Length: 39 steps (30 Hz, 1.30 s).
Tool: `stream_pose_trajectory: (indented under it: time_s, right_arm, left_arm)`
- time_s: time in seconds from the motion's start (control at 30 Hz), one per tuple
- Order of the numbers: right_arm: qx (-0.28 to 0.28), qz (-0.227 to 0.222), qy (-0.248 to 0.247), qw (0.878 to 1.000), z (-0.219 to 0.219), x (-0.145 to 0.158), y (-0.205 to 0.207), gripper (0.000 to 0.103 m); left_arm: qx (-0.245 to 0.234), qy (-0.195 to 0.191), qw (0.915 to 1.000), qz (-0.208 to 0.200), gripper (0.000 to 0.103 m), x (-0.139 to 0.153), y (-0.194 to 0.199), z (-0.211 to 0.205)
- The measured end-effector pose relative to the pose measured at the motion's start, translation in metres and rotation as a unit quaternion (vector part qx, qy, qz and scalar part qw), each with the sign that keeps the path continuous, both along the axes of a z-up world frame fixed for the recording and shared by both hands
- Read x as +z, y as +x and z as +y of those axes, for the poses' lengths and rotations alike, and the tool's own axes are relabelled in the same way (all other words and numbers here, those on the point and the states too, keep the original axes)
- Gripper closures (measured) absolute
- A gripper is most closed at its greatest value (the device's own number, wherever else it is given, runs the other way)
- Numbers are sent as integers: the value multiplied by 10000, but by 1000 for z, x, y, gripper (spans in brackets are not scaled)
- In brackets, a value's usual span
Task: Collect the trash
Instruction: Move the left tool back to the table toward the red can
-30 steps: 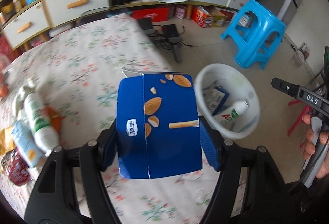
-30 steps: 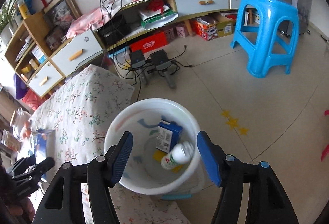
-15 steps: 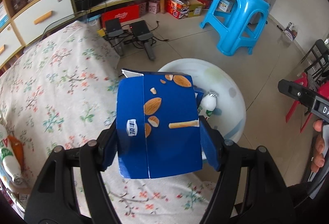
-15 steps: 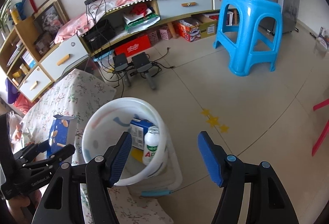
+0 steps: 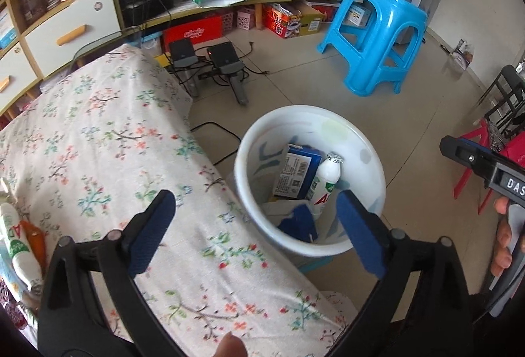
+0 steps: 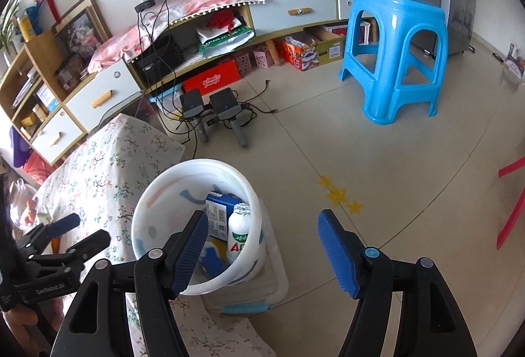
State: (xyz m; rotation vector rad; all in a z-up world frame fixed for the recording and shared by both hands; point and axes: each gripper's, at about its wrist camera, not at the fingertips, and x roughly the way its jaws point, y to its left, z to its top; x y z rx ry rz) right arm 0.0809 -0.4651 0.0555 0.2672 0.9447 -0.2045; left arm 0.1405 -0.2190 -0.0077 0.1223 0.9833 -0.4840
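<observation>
Tiled floor, with a long low cabinet along the far wall and a blue plastic stool standing before it. Floral-cloth table at the left of both views; cloth edge just beside a white bucket set on the floor.

Left gripper: jaws just opened, now spread wide, nothing between the blue pads. Positioned above the near edge of the table and the bucket rim, pointing steeply down. Also visible at the left edge of the right wrist view.

Right gripper: jaws opening slightly, spread, empty. Left pad overlapping the bucket rim in its own view, right pad over bare floor. Contact with the rim: cannot tell.

Bucket contents: blue-and-white carton leaning upright, white drink bottle with green label beside it and touching it, dark blue snack box low at the near side, partly hidden.

On the table, far left: second white bottle lying beside an orange wrapper, well apart from the bucket.
</observation>
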Motion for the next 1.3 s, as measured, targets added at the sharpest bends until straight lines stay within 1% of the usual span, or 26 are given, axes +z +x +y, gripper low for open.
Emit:
stream_pose_trajectory:
  time_s: [0.17, 0.23, 0.37, 0.43, 0.5, 0.57, 0.67, 0.83, 0.97, 1.1, 1.13, 1.17, 1.23, 1.3]
  right_arm:
    - [186, -25, -95, 9998, 15, 3, 3, 31]
    - [251, -21, -120, 9996, 22, 4, 4, 27]
    - [429, -5, -167, 9989, 42, 6, 9, 23]
    - [532, -15, -217, 9983, 54, 8, 11, 19]
    - [678, -36, -306, 9972, 68, 10, 13, 17]
    - [792, -37, -359, 9962, 80, 10, 14, 16]
    - [978, -33, -393, 9944, 99, 10, 17, 16]
    - [1347, -24, -511, 9896, 136, 9, 24, 16]
    - [1559, -17, -538, 9863, 164, 8, 31, 16]
    - [1778, 17, -565, 9824, 195, 4, 39, 16]
    - [1825, 29, -579, 9815, 201, 2, 41, 16]
    - [1871, 44, -593, 9805, 208, 1, 43, 16]
    - [1966, 79, -627, 9784, 221, -2, 46, 16]
    - [2069, 103, -669, 9760, 234, -5, 48, 16]
  left_arm:
    - [122, -14, 9999, -45, 5, 7, -7, 26]
    - [192, -30, 9998, -81, 4, 10, -10, 36]
    - [338, -102, 9993, -148, 4, 16, -18, 58]
    - [393, -152, 9989, -196, 2, 22, -24, 71]
    - [496, -204, 9982, -279, 2, 29, -29, 84]
    - [648, -301, 9966, -410, 1, 38, -35, 103]
    - [910, -314, 9937, -578, 1, 48, -41, 131]
    - [1363, -193, 9878, -728, 1, 57, -49, 179]
    - [1794, -100, 9805, -798, 1, 59, -51, 220]
    - [2111, -52, 9755, -615, 1, 52, -51, 257]
    - [2128, -13, 9756, -541, 1, 49, -51, 265]
    - [2102, 46, 9767, -423, 1, 44, -48, 271]
    - [2026, 194, 9790, -57, 1, 28, -42, 285]
    - [1980, 276, 9794, 296, 1, 12, -37, 299]
